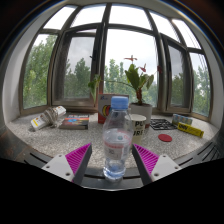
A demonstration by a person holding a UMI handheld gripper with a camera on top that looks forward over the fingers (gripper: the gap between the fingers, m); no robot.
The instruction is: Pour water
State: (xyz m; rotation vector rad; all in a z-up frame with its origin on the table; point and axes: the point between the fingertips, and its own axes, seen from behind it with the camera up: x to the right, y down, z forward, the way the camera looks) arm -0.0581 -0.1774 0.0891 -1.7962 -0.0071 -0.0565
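A clear plastic water bottle [116,135] with a blue cap stands upright between my gripper's [113,158] fingers, holding a little water at its bottom. Grey counter shows on either side of it, between the bottle and the pink pads [76,158], so the gripper is open around it. The bottle's base sits close in, near the bar that joins the fingers. Just behind the bottle and a little left stands a tall clear glass [101,100], partly hidden by the bottle.
The grey stone counter [40,140] runs under a bay window. On it are a lying packet [45,119] and a book [75,122] to the left, and a potted plant [139,88], mug [137,123], dark bowl [165,137] and yellow box [190,128] to the right.
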